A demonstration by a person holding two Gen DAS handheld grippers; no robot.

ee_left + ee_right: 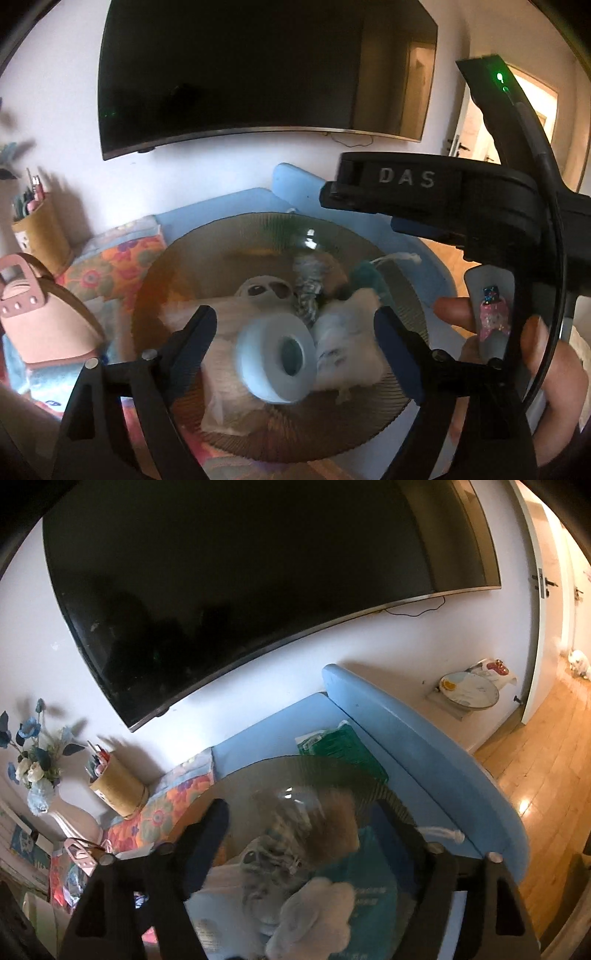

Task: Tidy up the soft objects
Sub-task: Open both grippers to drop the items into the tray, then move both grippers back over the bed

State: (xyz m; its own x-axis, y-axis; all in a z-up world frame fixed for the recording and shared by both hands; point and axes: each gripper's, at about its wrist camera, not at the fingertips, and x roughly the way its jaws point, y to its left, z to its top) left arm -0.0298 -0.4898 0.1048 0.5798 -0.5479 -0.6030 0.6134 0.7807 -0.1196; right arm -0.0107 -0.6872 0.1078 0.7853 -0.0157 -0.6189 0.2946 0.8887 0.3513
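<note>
While both of your tongs hang over the round ribbed glass bowl (pixel 369 435), its rim curves close around them, and the blue cushioned seat (pixel 424 746) beyond it ends at a raised padded edge, past which the wooden floor (pixel 535 768) lies open toward the doorway. The wall with the dark screen (pixel 236 70) closes off the far side. On your left the space is crowded by a flowered cloth (pixel 122 262), a pink bag (pixel 44 317) and a woven pot of pens (pixel 118 786).

Your left tongs (pixel 291 332) stand released, their fingers wide apart on either side of the pile in the bowl and pressing on nothing. A pale roll of tape (pixel 277 358), blurred, lies just between and below them, with a white crumpled bag (pixel 347 350) touching its right side and a thin plastic sheet (pixel 225 373) under it. Farther back sit a grey plush toy (pixel 262 288), a twisted rope piece (pixel 310 288) and a teal fuzzy thing (pixel 369 280).

Your right tongs (pixel 306 819) are also released and grasp nothing; the soft heap sits between and below their fingers. There a white fluffy piece (pixel 317 912) lies nearest, a teal plastic bag (pixel 373 878) beside it, and brown fur behind, all smeared by blur. In the left view your right hand (pixel 554 376) grips its black handle.
</note>
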